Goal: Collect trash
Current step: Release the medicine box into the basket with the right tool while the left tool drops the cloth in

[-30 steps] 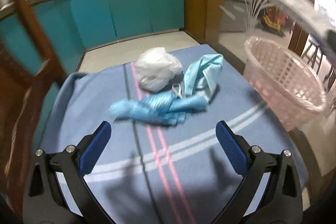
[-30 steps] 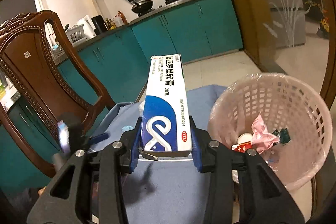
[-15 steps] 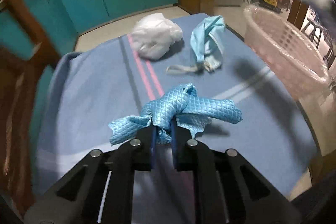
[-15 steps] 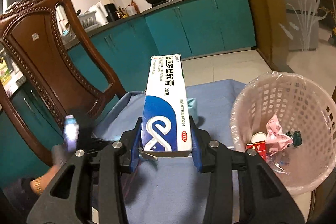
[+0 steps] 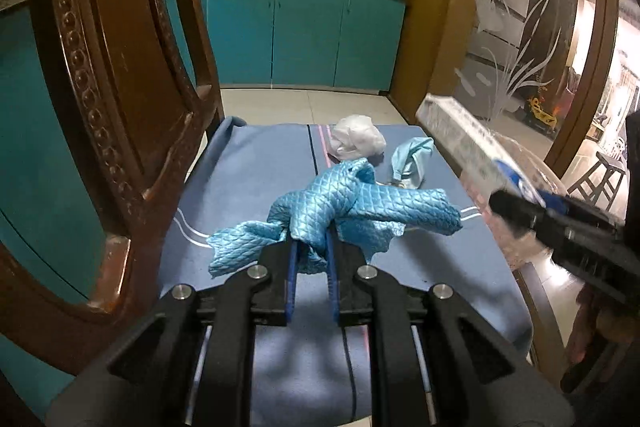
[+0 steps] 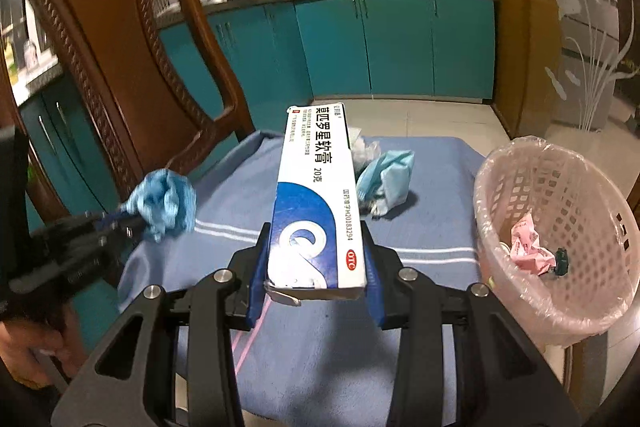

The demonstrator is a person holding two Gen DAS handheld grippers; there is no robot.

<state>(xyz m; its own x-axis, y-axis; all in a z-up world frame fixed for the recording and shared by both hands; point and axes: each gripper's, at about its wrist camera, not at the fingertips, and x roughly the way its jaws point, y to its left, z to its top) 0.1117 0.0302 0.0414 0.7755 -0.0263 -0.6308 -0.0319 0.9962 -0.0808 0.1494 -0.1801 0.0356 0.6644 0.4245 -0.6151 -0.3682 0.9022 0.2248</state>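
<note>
1. Left gripper [image 5: 311,253] is clamped on the blue rag [image 5: 340,211], lifted clear of the table [image 5: 256,163] for carrying.
2. Right gripper [image 6: 314,267] pinches the box [image 6: 316,203] just left of the basket [image 6: 560,227], ready to drop.

both tools, left tool [image 5: 311,253] and right tool [image 6: 316,267], have black frames, blue pads (silver screws)

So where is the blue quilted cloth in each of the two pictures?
Left wrist view: the blue quilted cloth is at centre, clamped in the left tool.
Right wrist view: same cloth at the left edge, above the table.
Shared landmark: the crumpled face mask on the tablecloth.
</note>
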